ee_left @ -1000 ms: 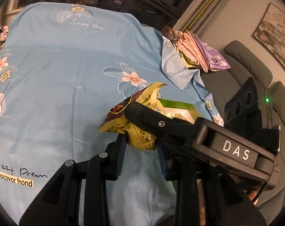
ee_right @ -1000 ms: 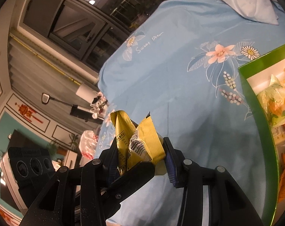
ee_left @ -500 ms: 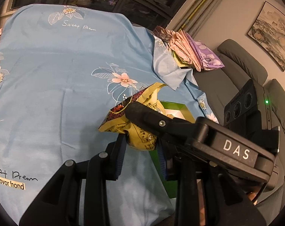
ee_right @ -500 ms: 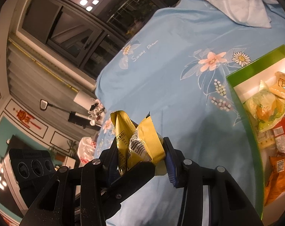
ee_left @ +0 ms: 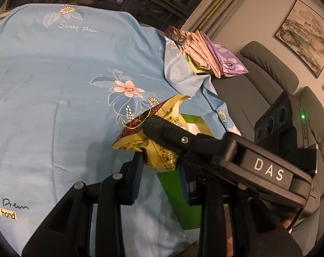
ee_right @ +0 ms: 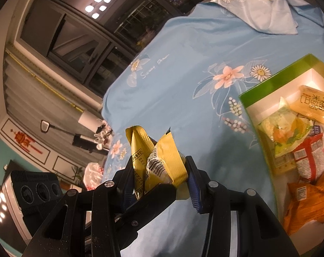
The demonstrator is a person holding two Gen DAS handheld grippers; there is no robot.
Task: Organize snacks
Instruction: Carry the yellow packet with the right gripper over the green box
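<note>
My left gripper [ee_left: 160, 167] is shut on a yellow snack packet [ee_left: 159, 147] with a dark red printed end, held above the blue cloth. My right gripper [ee_right: 159, 175] reaches across it from the right and is shut on the same yellow packet [ee_right: 159, 160]; its barcode shows. A green-rimmed box [ee_right: 277, 79] with a white inside lies at the right, holding several packets: pale green [ee_right: 288, 128], yellow [ee_right: 313, 105], red [ee_right: 309, 160] and orange [ee_right: 305, 203]. In the left wrist view the box [ee_left: 179, 190] lies just behind and below the packet.
A blue flowered cloth [ee_left: 55, 81] covers the table. A pile of folded pink and purple cloths [ee_left: 211, 57] sits at the far right corner. A grey sofa [ee_left: 268, 70] stands past the table's right edge. Windows and a cabinet fill the background.
Both grippers, holding the yellow packet, have moved right toward the green box. More of the box and its snacks now shows in the right wrist view.
</note>
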